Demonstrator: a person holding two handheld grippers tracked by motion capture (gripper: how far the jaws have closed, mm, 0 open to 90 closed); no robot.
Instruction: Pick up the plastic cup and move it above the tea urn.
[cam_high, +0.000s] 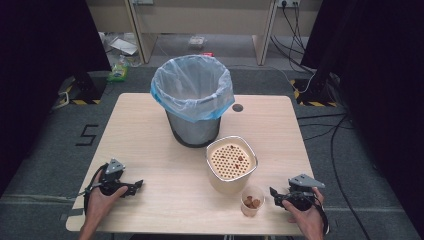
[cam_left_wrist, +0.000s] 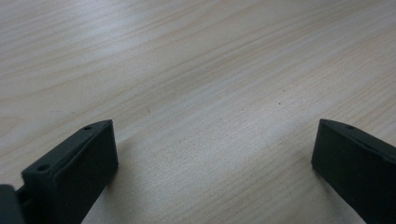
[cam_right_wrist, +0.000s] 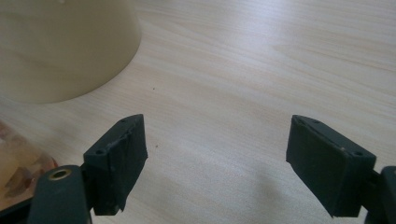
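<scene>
With fingers spread wide and empty, both the left gripper (cam_high: 134, 186) and right gripper (cam_high: 273, 193) are resting on the pale wooden table (cam_high: 150, 145), so the right should be approaching the small clear plastic cup of brown pieces (cam_high: 252, 201) level.

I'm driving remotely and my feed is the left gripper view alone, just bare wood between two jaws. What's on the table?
Observer: A lined bin stands at the table's far middle.
Operator: Anything nearer?
Observer: A cream container with a perforated insert, holding a few brown bits.
Operator: And the right gripper?
Observer: The right gripper is open, beside a small clear cup of brown pieces.
</scene>
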